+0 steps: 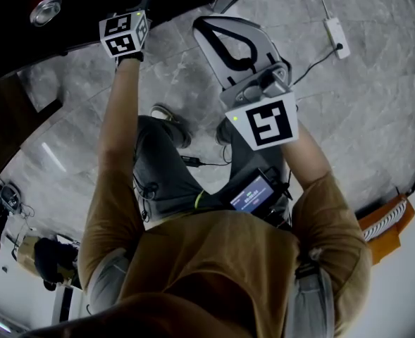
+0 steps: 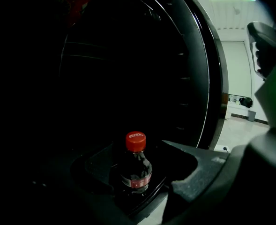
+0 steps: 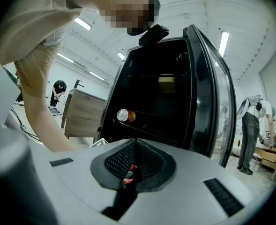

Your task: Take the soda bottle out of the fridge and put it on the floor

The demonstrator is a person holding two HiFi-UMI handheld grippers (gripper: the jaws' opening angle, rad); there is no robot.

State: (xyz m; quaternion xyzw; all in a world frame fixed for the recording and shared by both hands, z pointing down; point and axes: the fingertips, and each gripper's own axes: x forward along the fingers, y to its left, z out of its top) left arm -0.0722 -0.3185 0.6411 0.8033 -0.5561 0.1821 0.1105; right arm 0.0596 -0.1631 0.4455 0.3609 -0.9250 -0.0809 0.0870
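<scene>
Red-capped and filled with dark drink, the soda bottle [image 2: 135, 165] stands upright on a low, dark ledge inside the fridge [image 3: 161, 97], not yet lifted out. The left gripper [image 2: 142, 175] points into that black interior with its jaws spread wide. The bottle sits just ahead in the gap between them, and the one grey padded jaw that shows clearly stands apart from it on the right, so nothing is gripped. From the head view the person's left arm [image 1: 119, 125] is stretched out almost straight, bare from the tan sleeve down, with the marker cube [image 1: 125, 34] at the edge of the fridge's shadow. The right arm [image 1: 313, 167] is bent and kept closer to the body, and the right gripper [image 3: 136, 146] is held over the grey marbled floor [image 1: 376, 83], aimed nearly level at the fridge front. Its white jaws are pressed together along a single seam with no object between them. Past them the fridge stands with its glass door [image 3: 212, 88] swung open to the right, and a drink can [image 3: 125, 116] lies on its side on a middle shelf. A wooden cabinet [image 3: 81, 114] stands to the fridge's left. On the floor, a white power strip [image 1: 335, 37] lies well apart from the person's shoe [image 1: 168, 115].
</scene>
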